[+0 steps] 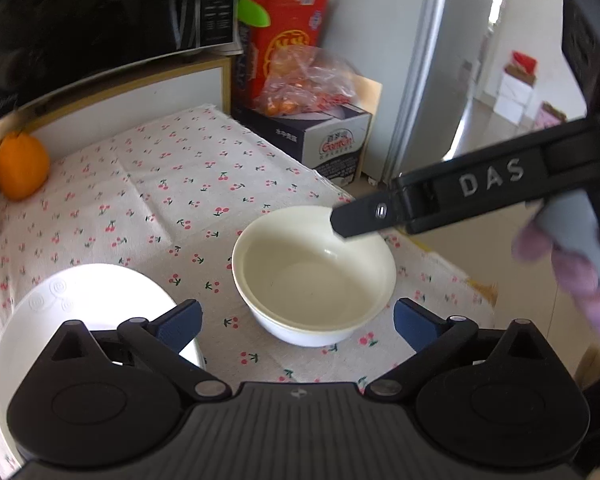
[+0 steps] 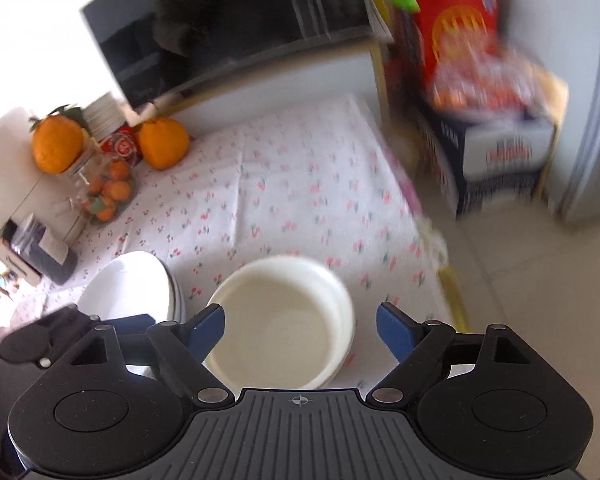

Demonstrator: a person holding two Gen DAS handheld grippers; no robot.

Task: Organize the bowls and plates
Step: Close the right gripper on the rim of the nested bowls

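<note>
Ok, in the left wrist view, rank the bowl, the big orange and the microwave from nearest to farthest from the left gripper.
1. Bowl: on the cloth just ahead of the open left gripper, between its fingers' line.
2. Orange: far left, at the back of the cloth.
3. Microwave: top left, on the shelf behind and above the orange.

The left tool (image 1: pixel 296 326) and the right tool (image 2: pixel 300 330) both gape wide, angled downward, gripping nothing.

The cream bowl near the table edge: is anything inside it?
The cream bowl looks empty, its bare bottom visible. One right gripper finger covers part of the far rim. It seems nested in another bowl, but the blurred right view cannot confirm this.
</note>
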